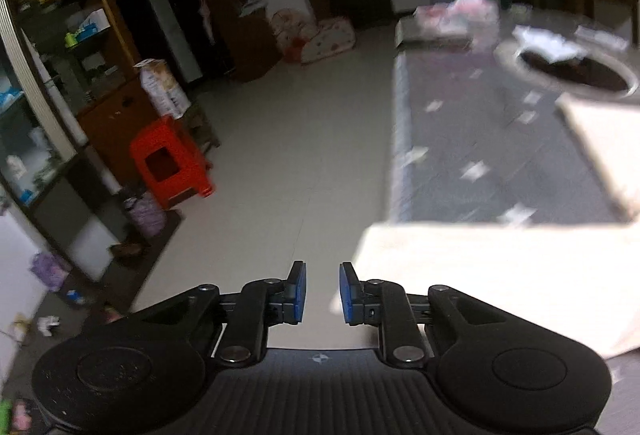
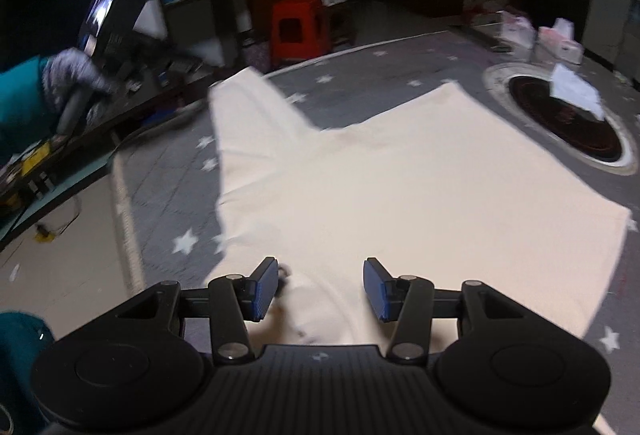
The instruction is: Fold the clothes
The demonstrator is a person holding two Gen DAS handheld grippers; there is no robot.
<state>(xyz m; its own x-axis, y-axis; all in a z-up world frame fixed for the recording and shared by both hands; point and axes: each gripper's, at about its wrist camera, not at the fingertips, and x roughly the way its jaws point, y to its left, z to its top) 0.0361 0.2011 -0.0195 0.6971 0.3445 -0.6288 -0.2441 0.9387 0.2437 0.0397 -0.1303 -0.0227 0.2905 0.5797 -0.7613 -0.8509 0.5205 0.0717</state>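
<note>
A cream garment (image 2: 400,187) lay spread flat on a grey star-patterned table cover (image 2: 160,195), one sleeve reaching toward the far left edge. The right gripper (image 2: 320,289) hovered over its near edge, jaws spread and holding nothing. The left gripper (image 1: 322,293) stood beside the garment's corner (image 1: 500,275), over the floor, its blue pads a narrow gap apart and empty. A red stool (image 1: 170,163) stood on the floor beyond.

Garment (image 2: 400,187) on table (image 2: 168,203)
</note>
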